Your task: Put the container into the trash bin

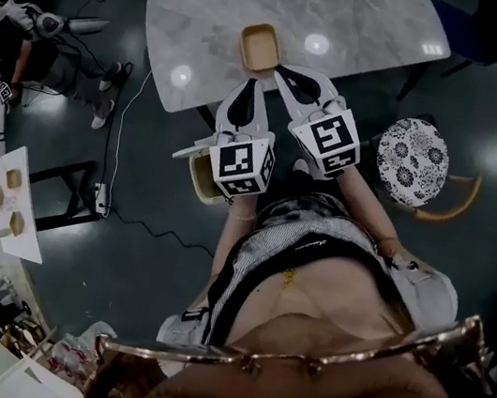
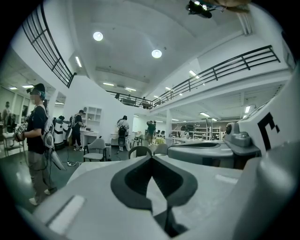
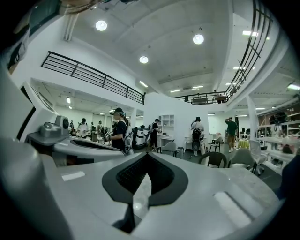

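Note:
A shallow tan container (image 1: 259, 47) sits on the near edge of the grey marble table (image 1: 356, 22) in the head view. My left gripper (image 1: 249, 82) and right gripper (image 1: 277, 72) are side by side just short of it, both pointing at the table, neither touching it. In the left gripper view the left gripper (image 2: 151, 157) has its jaws met at the tips, with nothing between them. The right gripper (image 3: 146, 155) looks the same in its own view. The container is hidden in both gripper views. The right gripper's body (image 2: 211, 152) shows beside the left one.
A chair with a floral cushion (image 1: 412, 160) stands right of me and a wooden chair (image 1: 200, 177) under my left arm. A person (image 1: 36, 51) stands at the left near a white table (image 1: 28, 235). A cable (image 1: 128, 124) lies on the floor. People (image 3: 119, 131) and chairs (image 3: 215, 159) fill the hall.

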Demonstrator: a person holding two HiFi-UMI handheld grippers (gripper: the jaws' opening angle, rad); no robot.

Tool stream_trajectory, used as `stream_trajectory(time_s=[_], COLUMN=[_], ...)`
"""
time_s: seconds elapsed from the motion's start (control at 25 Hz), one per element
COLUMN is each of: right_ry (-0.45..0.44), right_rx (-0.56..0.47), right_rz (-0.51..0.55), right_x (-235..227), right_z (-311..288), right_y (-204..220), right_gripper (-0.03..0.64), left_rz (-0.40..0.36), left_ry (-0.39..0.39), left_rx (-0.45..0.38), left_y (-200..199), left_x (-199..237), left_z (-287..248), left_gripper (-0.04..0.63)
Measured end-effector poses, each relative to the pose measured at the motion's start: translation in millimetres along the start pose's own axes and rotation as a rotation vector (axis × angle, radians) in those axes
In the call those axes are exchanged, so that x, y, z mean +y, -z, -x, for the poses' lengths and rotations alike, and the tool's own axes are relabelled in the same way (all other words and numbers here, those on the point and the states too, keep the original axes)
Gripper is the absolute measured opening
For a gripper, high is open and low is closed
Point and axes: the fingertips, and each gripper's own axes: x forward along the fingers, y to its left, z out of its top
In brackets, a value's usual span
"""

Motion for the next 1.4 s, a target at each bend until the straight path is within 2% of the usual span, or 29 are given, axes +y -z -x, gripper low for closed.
stream_trajectory(time_s=[0.28,0.64,1.08,1.4], right_ry=[-0.008,0.082,0.141,0.153], right_rx=[0.028,0.029,0.055,0.123], right_rz=[0.002,0.002,-0.028,-0.048], right_x=[0.6,-27.8,-32.4,-54.0], right_z=[-34.1,-83.3,-144.4,-161.9], right_y=[5.0,2.1,13.1,30.6], right_gripper=[0.028,0.026,0.028,0.028], left_rz=[0.01,0.009,0.002,0.018], left_ry=[0.003,0.065,0.112,0.085], left_rx=[0.013,0.011,0.028,0.075], left_y=[1.5,-8.6,-1.6,9.0], left_x=[28.1,65.8,121.4,135.9], left_z=[-21.1,-65.2,-101.4,-117.1], left_gripper=[0.0,0.0,0.0,0.0])
